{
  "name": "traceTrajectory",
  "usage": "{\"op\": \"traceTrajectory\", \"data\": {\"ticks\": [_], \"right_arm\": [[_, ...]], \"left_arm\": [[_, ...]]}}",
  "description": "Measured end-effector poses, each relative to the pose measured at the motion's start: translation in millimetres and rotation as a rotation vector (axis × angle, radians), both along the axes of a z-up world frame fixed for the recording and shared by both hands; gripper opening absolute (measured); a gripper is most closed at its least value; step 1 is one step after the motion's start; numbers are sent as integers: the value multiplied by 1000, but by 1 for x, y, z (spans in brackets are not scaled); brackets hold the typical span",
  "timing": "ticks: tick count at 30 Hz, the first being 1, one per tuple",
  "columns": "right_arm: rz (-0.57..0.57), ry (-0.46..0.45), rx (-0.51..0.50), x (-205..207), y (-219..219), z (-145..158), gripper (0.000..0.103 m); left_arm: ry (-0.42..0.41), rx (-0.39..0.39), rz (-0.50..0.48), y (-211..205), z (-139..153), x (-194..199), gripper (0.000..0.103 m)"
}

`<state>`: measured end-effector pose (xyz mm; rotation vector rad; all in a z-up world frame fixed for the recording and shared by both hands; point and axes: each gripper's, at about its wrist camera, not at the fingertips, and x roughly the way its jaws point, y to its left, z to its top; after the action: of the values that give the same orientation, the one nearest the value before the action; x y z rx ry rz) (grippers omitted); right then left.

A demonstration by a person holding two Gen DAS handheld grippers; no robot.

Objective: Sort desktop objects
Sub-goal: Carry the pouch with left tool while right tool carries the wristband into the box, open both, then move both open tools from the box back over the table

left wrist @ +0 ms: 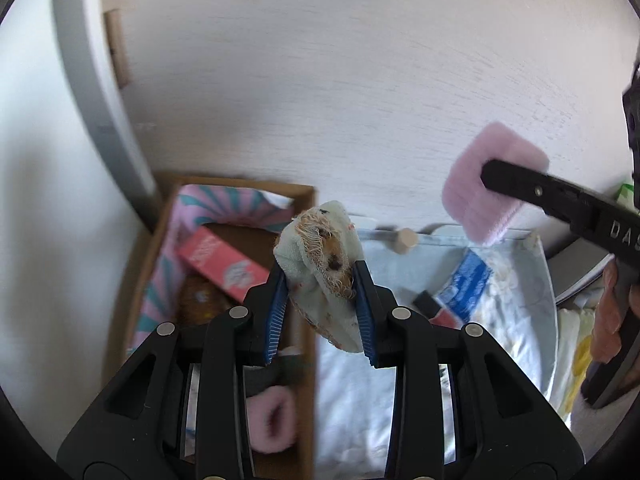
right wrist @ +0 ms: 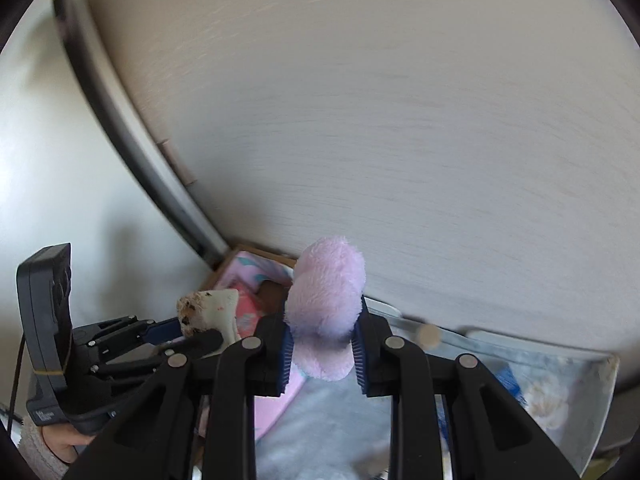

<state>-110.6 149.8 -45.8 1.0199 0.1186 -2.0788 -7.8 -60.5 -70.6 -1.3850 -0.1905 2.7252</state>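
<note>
Left gripper [left wrist: 320, 312] was clamped on frayed, stained white cloth [left wrist: 320, 268] | right gripper [right wrist: 322, 354] on fluffy pink pad [right wrist: 326, 312] | risk judged: cloth snagged on brown cardboard box [left wrist: 308, 200] rim.

Cardboard box [left wrist: 168, 240] left of cloth tray [left wrist: 548, 280], both vs wall [left wrist: 360, 80]

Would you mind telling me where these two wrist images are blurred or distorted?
Left wrist view: strong fisheye bending, the pink fluffy item and cardboard box smeared, the frayed cloth fairly sharp. Right wrist view: the wall streaked by motion, the fabric bin soft, dark vignette at corners.
</note>
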Motion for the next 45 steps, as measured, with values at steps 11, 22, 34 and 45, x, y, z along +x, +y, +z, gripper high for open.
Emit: {"op": "traceTrajectory", "data": {"ticks": [11,22,34,45], "right_arm": [[174,-13,44,17,-90,-18,23],[229,-45,137,8,-145,-57,23],[177,23,229,4,-176,-64,80],[98,-32,153,1,-149,-68,87]], "left_arm": [[-12,-13,37,-58,-20,27,29],[-47,17,43,-80,-48,38,29],[-69,-1,80,-78,-58,27,103],[-78,-3,48,-63,-70,21,103]]}}
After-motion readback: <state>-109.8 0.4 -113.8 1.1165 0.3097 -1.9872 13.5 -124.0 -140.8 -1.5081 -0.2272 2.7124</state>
